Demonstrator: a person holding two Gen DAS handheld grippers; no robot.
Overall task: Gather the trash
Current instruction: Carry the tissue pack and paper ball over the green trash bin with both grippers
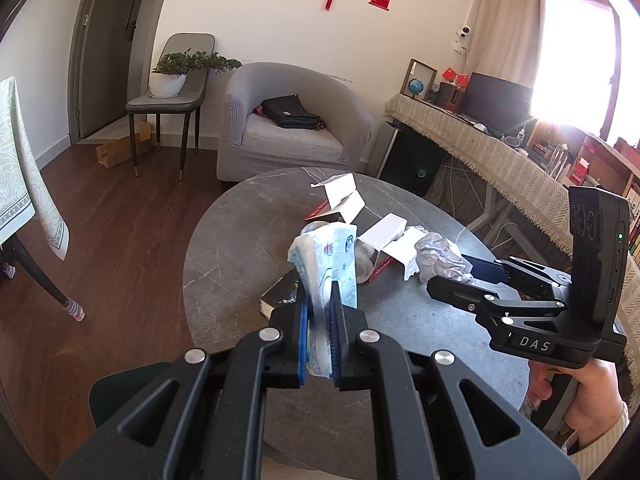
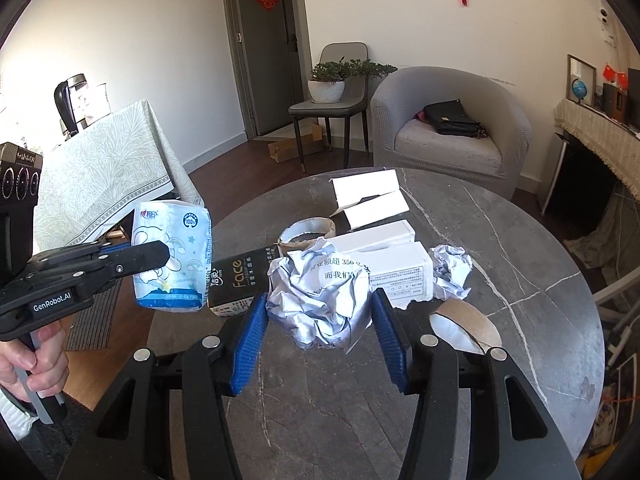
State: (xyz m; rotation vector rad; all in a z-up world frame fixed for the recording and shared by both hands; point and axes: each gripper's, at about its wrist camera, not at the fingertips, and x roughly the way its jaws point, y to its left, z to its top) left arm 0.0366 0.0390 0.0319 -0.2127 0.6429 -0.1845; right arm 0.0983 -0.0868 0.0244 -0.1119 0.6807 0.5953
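We hold two tongs over the round surface (image 2: 520,264). Left tongs (image 1: 320,312) pinch a blue-and-white tissue pack (image 1: 330,256), lifted clear beyond the surface's left edge. Right tongs (image 2: 320,320) grip a crumpled paper ball (image 2: 320,292) between blue pads (image 2: 250,340), jaws part-way closed on it; whether the ball clears the surface we cannot tell. A second, smaller ball (image 2: 452,272) lies toward the right edge. White cartons (image 2: 384,256), torn, sit mid-surface, a black box (image 2: 240,280) left of them. Cardboard rings: one (image 2: 308,232) behind the held ball, one (image 2: 464,324) just beside the right tongs.
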